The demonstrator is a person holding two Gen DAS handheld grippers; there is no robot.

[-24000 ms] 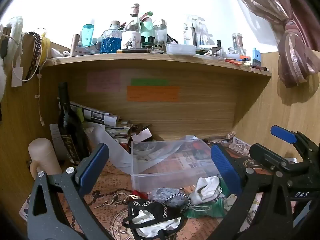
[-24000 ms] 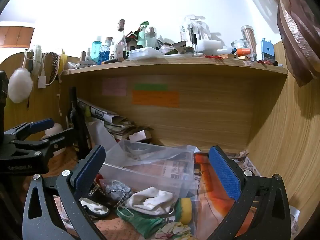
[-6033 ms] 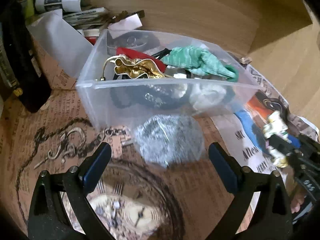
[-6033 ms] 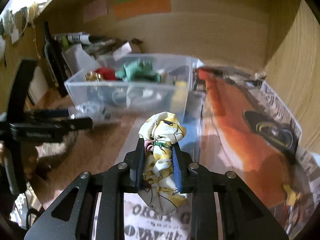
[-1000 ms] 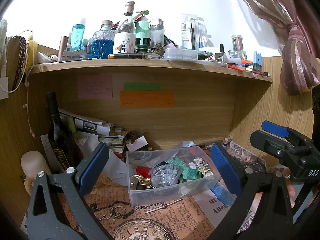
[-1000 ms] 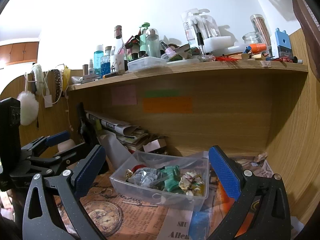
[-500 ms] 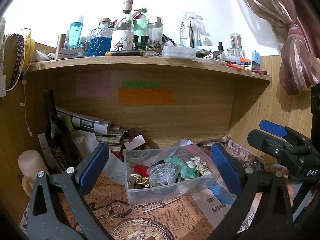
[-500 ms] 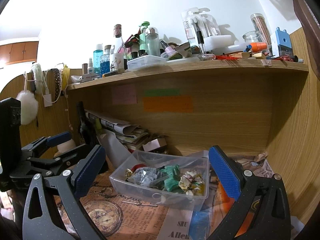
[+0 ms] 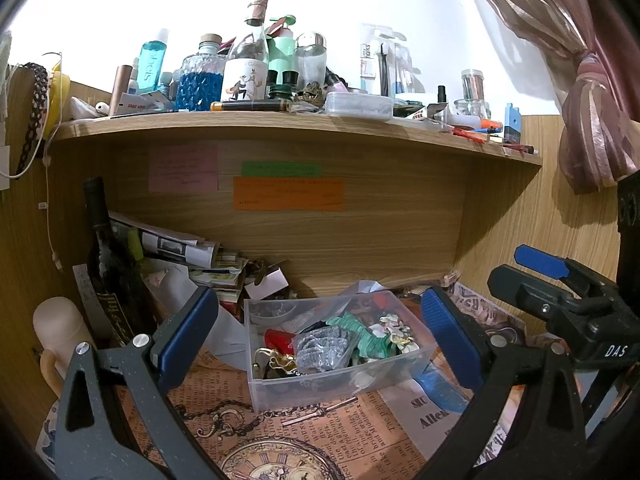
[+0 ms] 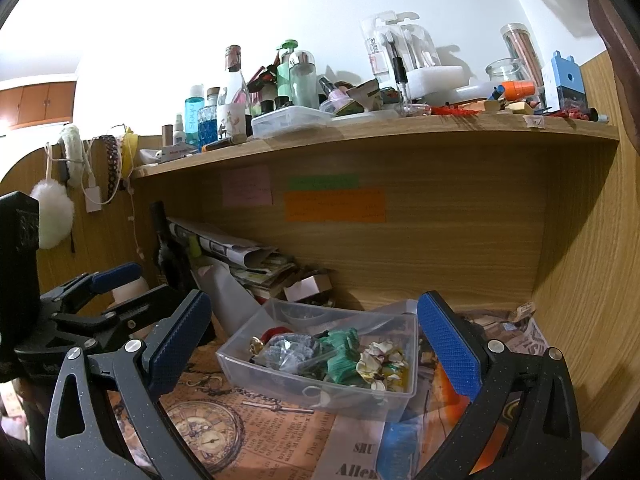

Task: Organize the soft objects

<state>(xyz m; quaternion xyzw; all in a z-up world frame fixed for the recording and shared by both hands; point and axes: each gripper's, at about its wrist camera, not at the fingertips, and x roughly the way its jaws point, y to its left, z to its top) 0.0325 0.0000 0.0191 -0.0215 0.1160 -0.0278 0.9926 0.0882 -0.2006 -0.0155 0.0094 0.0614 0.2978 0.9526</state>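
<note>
A clear plastic bin sits on the newspaper-covered desk under a wooden shelf; it also shows in the right wrist view. It holds soft items: a green cloth, a grey glittery pouch, a yellow-white patterned cloth and a red piece. My left gripper is open and empty, raised in front of the bin. My right gripper is open and empty, also back from the bin.
A dark wine bottle and a stack of papers stand at the back left. A beige mug is at the far left. A chain with a key lies before the bin. The shelf above is crowded with bottles.
Both views have drifted slightly; the bin sits a little lower and closer in the left wrist view. Both grippers stay open and empty.
</note>
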